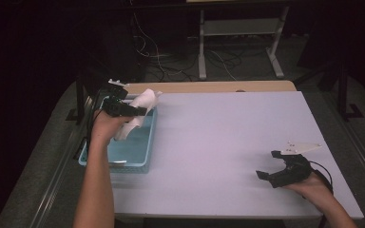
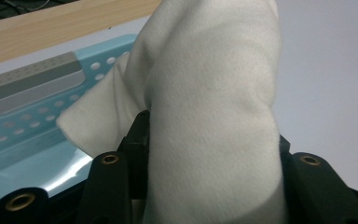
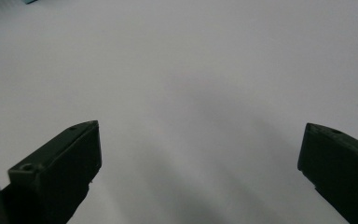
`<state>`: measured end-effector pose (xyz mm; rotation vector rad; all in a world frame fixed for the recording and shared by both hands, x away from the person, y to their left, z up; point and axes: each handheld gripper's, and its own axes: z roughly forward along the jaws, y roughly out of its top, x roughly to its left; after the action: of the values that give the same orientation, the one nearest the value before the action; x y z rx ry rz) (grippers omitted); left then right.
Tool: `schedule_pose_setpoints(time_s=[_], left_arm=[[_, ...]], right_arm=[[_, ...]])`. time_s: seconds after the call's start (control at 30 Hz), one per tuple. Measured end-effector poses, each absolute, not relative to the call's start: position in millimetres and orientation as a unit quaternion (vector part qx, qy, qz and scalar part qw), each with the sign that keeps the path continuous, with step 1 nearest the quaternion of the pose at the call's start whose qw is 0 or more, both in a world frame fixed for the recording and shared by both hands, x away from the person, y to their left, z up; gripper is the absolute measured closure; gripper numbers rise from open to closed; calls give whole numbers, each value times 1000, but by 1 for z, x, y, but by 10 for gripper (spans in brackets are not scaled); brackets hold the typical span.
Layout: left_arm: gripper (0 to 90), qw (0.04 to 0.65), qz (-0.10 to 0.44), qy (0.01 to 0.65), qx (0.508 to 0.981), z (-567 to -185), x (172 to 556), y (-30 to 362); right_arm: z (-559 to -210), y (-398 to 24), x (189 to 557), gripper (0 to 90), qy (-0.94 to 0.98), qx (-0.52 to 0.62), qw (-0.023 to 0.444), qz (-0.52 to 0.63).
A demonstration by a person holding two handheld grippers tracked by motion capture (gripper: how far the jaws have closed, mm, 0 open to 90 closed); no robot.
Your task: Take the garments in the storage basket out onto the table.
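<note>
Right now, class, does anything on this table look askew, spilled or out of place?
Nothing stands out. The left hand-held gripper holds a white cloth above the light blue perforated plastic basket; nothing is spilled.

The blue basket (image 1: 140,154) (at the left edge) blocks passage there, while the white table (image 1: 228,142) lies open.

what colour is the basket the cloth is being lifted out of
Light blue basket, with small round holes in its wall; clearest in the left gripper view.
</note>
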<state>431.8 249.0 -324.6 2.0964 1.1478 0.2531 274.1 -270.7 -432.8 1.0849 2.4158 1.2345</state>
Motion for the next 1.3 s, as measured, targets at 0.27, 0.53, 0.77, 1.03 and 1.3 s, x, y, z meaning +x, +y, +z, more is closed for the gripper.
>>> schedule_pose_setpoints(time_s=[0.27,0.53,0.77,1.03,1.3], left_arm=[[505,380,81,424,818,-321,431,239],[505,387,69,409,823,-322,430,227],[505,389,63,393,831,-322,428,213],[504,403,52,371,835,-317,425,200],[504,408,44,352,841,-315,421,186]], right_arm=[[-433,-271,274,0,820,369,113,422],[-433,-271,274,0,819,370,113,424],[-433,-271,274,0,818,369,115,425],[-433,-271,274,0,819,369,116,425],[-433,-271,274,0,819,368,117,424]])
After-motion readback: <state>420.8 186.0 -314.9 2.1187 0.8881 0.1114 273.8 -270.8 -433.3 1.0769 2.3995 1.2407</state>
